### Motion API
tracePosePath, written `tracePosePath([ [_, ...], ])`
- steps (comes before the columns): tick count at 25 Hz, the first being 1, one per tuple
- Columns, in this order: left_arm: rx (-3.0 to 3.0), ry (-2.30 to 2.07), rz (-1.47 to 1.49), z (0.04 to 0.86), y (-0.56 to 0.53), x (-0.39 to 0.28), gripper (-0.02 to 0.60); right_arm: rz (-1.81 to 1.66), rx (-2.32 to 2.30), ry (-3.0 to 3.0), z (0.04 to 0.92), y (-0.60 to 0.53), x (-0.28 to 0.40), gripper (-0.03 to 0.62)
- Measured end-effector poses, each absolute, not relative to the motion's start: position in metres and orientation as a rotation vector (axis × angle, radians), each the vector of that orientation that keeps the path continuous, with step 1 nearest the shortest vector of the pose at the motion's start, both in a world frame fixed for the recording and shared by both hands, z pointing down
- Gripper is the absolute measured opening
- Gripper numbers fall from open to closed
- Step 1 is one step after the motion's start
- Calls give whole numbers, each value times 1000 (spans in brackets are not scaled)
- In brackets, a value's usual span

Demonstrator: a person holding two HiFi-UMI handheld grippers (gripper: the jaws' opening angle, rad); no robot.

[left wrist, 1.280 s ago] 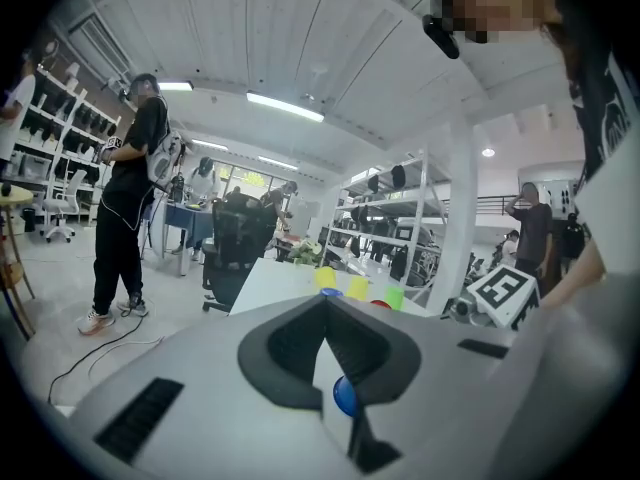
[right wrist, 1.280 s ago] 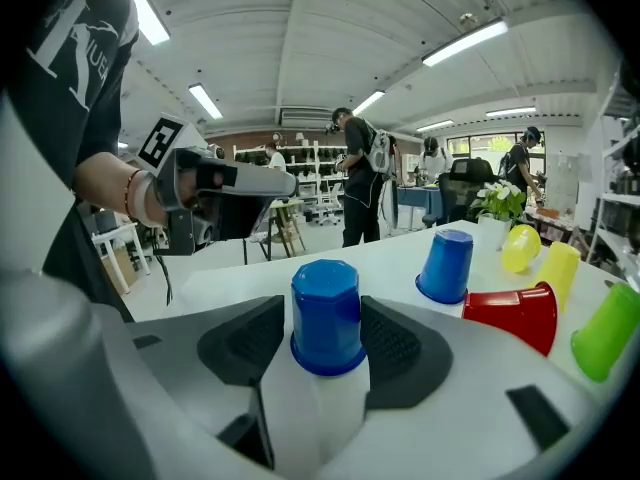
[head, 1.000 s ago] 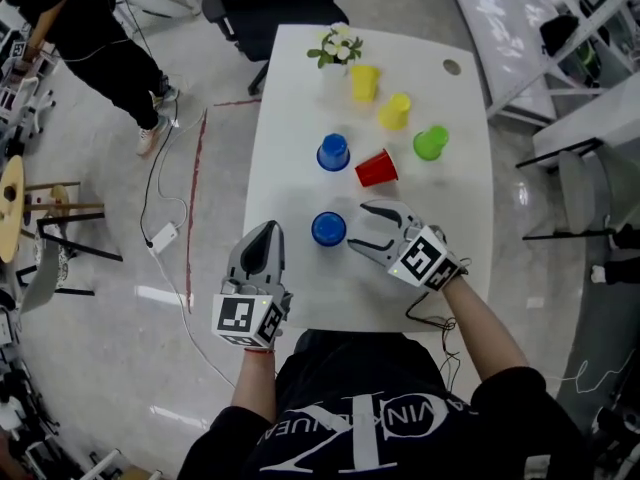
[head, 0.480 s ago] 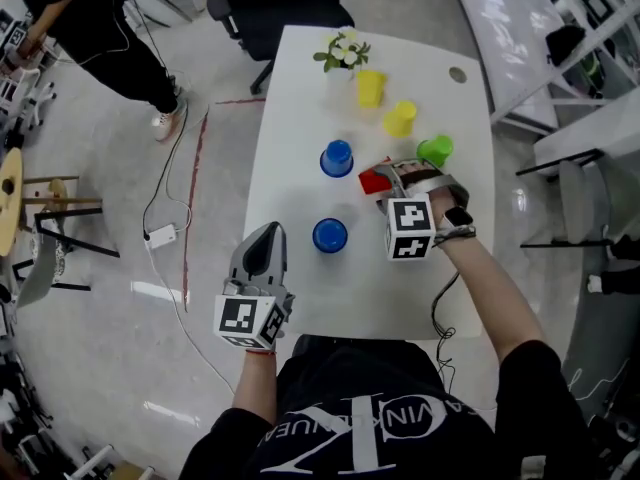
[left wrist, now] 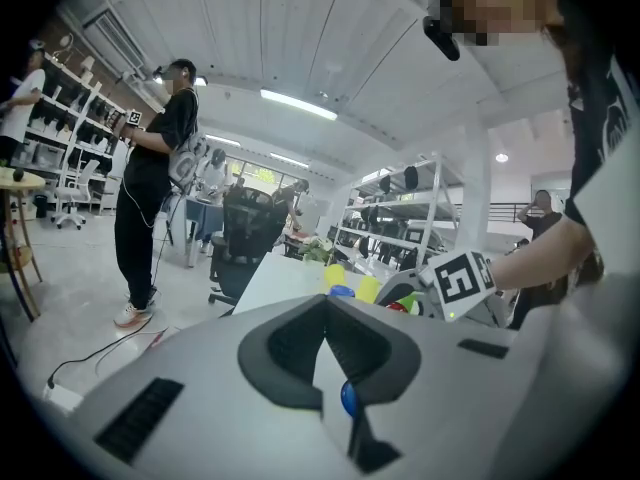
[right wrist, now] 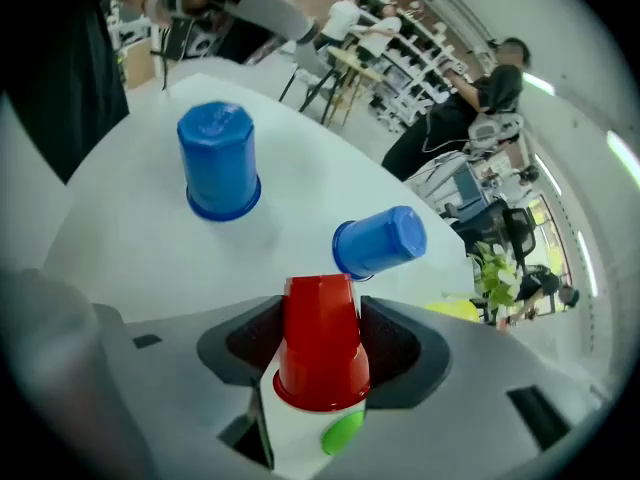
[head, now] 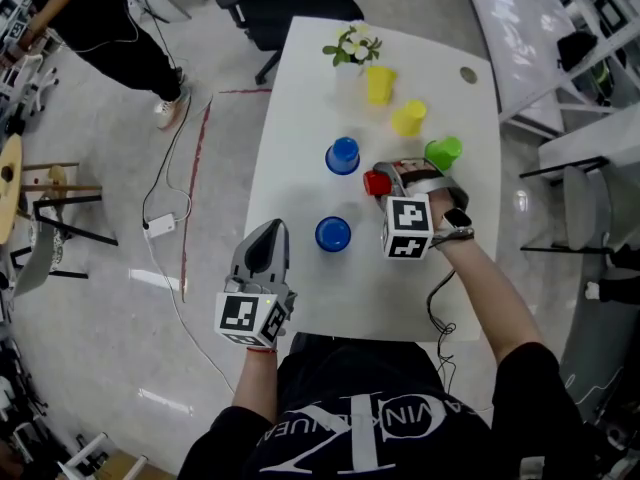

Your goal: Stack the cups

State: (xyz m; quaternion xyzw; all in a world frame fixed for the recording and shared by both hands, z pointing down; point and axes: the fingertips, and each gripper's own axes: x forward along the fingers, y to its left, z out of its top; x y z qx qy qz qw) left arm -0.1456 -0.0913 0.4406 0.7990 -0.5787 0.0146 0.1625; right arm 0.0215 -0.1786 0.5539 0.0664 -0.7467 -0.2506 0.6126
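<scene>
My right gripper (right wrist: 322,308) points down; its jaws have just been closing and now clamp the upside-down red cup (right wrist: 318,353), which stands on the white desk (head: 300,118) between a blue cup (head: 342,155) and the green cup (head: 443,153). My left gripper (head: 268,233) hovers at the desk's edge, jaws pressed together, empty.

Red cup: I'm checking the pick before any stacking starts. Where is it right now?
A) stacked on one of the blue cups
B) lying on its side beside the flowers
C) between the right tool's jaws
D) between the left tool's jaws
C: the right gripper view shows the red cup standing upside down on the table between the jaws of the right tool, which have just been closing onto its sides.
</scene>
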Motion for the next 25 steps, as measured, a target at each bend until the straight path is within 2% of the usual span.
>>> tracePosePath([
  [10, 2304, -1608, 36, 435, -94, -136, 3, 161, 633, -2483, 494, -131, 12, 247],
  [18, 2337, -1570, 52, 434, -86, -129, 3, 286, 726, -2628, 501, -97, 1, 250],
  [25, 2355, -1550, 59, 434, -81, -127, 3, 309, 802, -2615, 515, -80, 22, 251],
])
